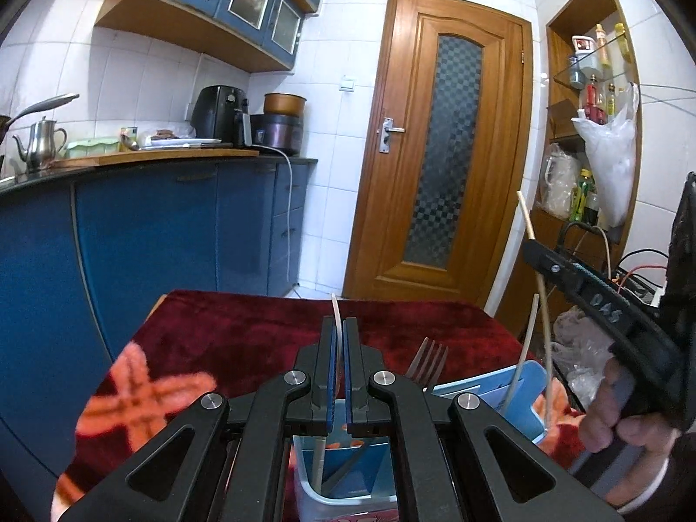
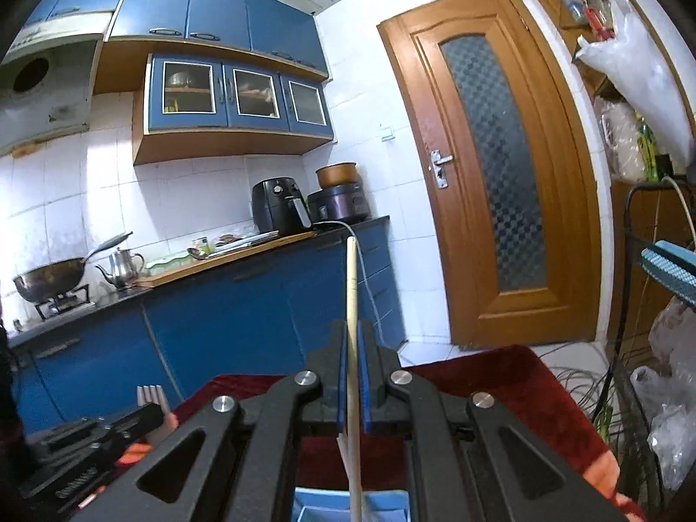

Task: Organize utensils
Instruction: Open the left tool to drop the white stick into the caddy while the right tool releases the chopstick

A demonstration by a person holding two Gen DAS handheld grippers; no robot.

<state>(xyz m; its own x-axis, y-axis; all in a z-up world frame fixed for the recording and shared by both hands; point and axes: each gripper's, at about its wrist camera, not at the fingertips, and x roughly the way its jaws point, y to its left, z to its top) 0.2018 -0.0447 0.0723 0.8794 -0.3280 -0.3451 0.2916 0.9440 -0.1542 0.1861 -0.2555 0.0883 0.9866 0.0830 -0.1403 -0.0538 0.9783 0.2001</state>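
Left gripper (image 1: 339, 363) pinches one pale chopstick (image 1: 336, 311) upright | right gripper (image 2: 352, 374) clamps another chopstick (image 2: 351, 287) | blue holder (image 1: 528, 396) on red cloth (image 1: 243, 330): one fork (image 1: 428, 363), two chopsticks (image 1: 524, 348) standing inside.

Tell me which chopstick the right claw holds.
The chopstick standing upright between the right claw's pads, over the blue holder. The left claw grips another; a third leans free.
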